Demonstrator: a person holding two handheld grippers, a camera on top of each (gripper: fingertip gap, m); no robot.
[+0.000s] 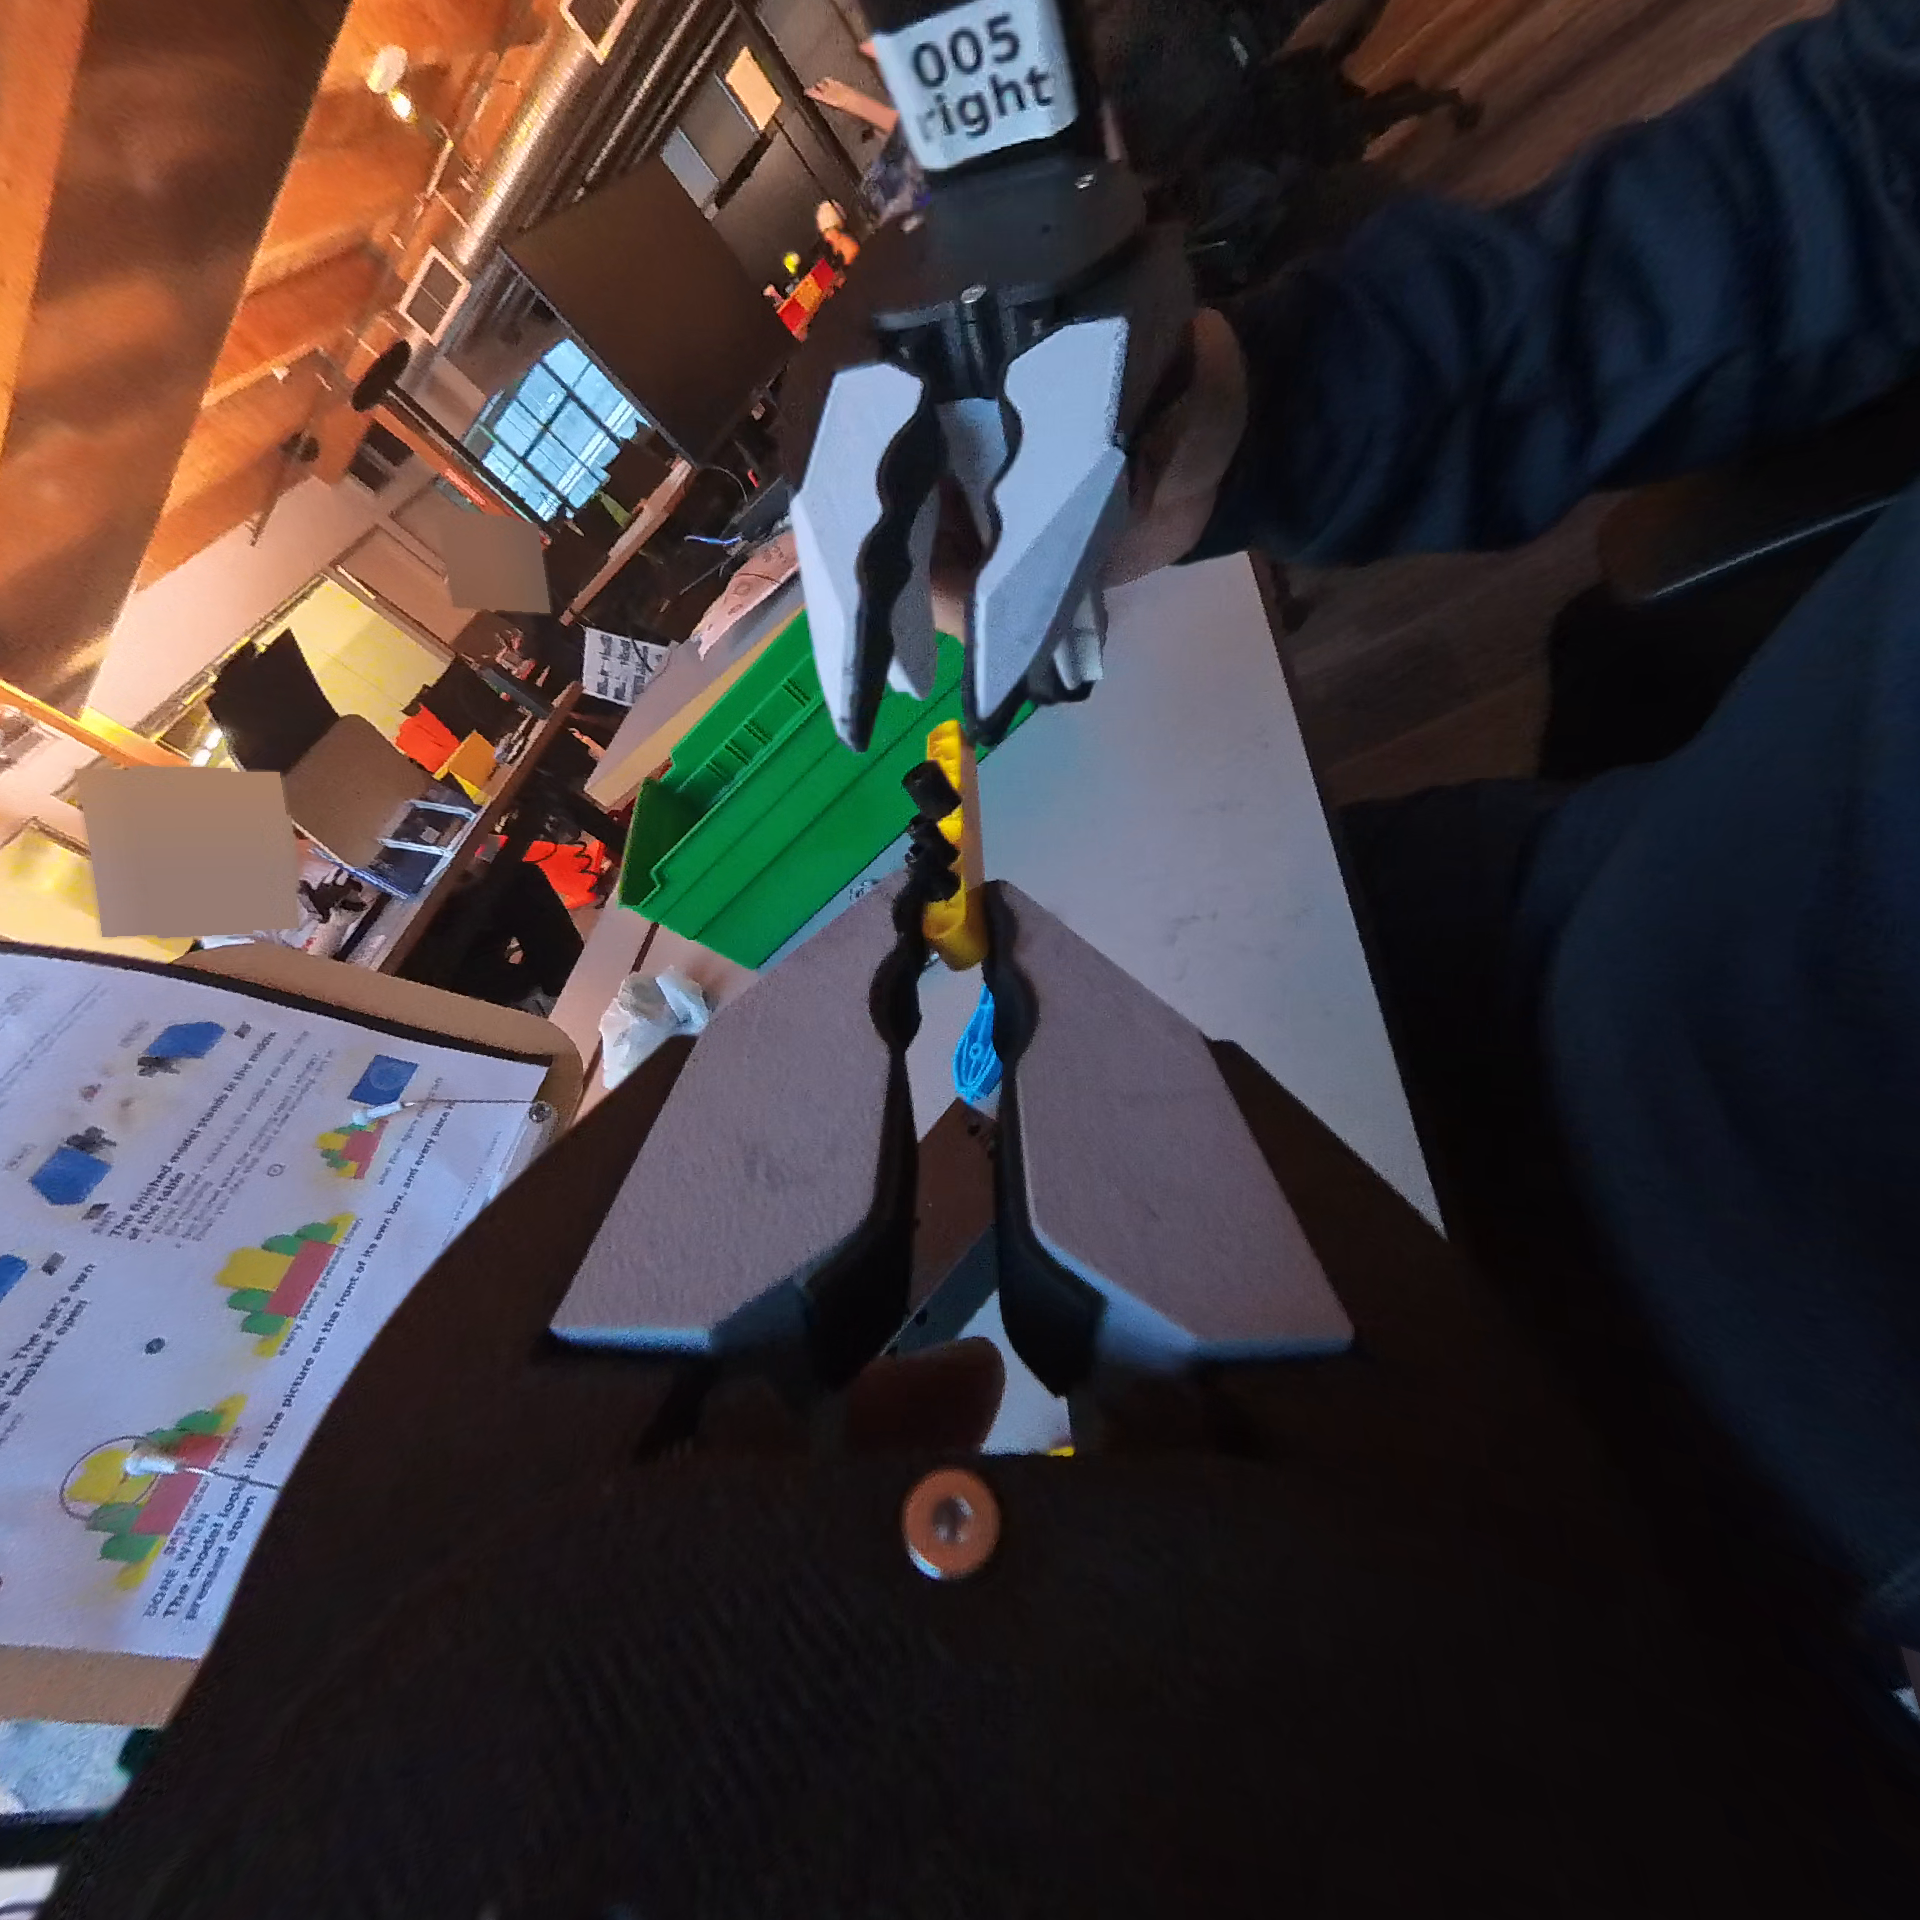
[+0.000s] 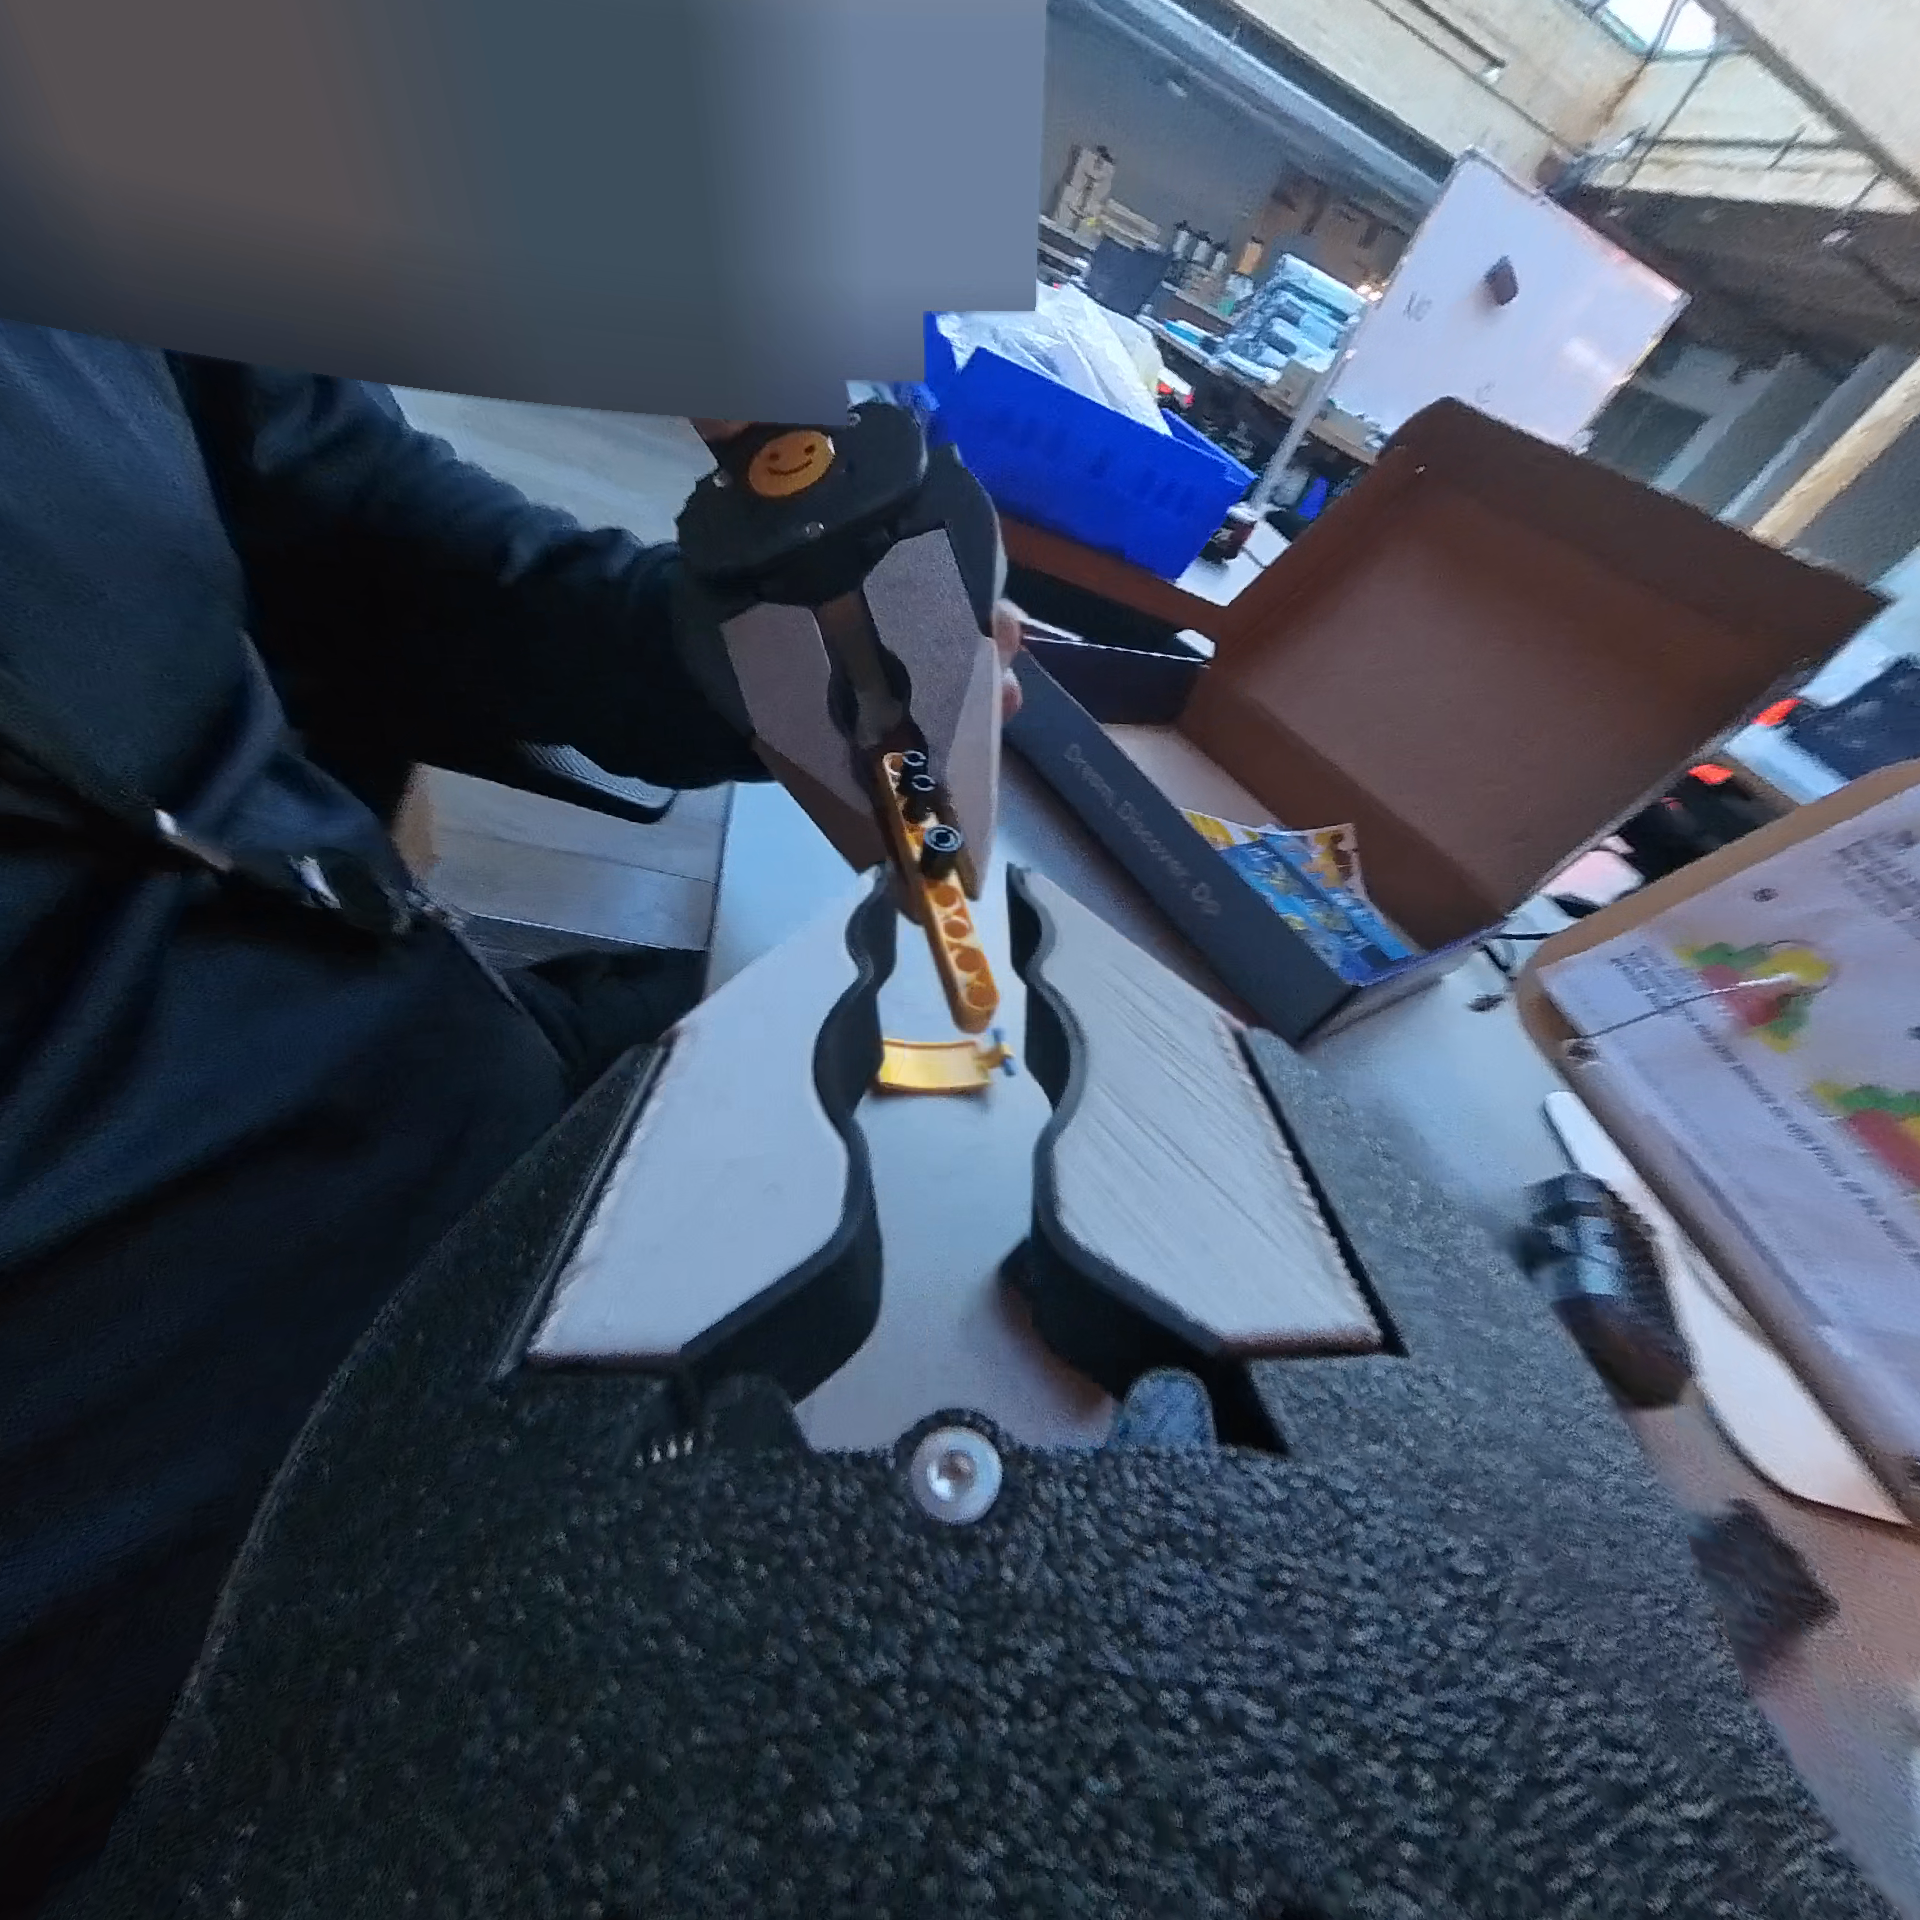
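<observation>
My left gripper is shut on a yellow holed beam that carries black pins. In the right wrist view the left gripper holds that beam up above the table, its free end pointing down between my right fingertips. My right gripper is open and empty, with the jaws on either side of the beam's free end and not touching it. In the left wrist view the right gripper faces the left one, tips at the beam's far end.
A yellow curved piece lies on the table below the beam. An open cardboard box holds a booklet. A picture sheet on a board stands nearby. A green bin and a blue bin stand farther off. Left and right tips are no more than a few centimetres apart. My left gripper's tips are some 15 centimetres from the yellow curved piece.
</observation>
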